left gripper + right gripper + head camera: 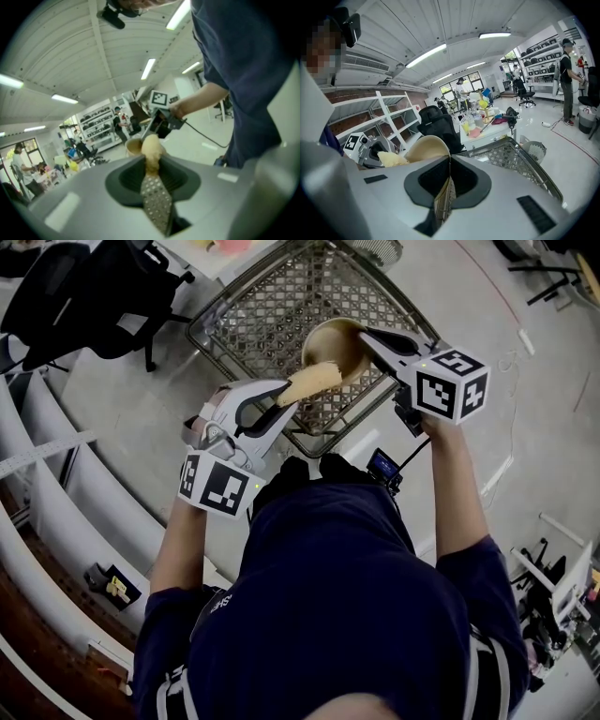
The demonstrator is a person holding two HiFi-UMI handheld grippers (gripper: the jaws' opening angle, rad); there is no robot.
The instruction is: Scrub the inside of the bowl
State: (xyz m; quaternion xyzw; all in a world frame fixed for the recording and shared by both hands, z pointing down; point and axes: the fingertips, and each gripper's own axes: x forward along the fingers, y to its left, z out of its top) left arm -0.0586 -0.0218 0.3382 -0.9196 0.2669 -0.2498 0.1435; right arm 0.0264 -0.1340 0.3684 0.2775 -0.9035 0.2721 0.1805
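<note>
A tan bowl [330, 345] hangs in the air above a wire basket [246, 317]. My right gripper [367, 339] is shut on the bowl's rim; in the right gripper view the bowl's wall [423, 148] rises from between the closed jaws [449, 164]. My left gripper [281, 401] is shut on a yellow sponge [314, 382], whose far end reaches the bowl's near rim. In the left gripper view the sponge [151, 149] sticks out from the jaws toward the bowl [133, 147]. The right gripper view shows the sponge [393, 159] just left of the bowl.
The wire basket [508, 154] stands on a grey floor under the bowl. A black office chair [86, 294] is at the top left. White curved shelving [56, 493] runs along the left. A cluttered table [480, 127] and several people stand farther off.
</note>
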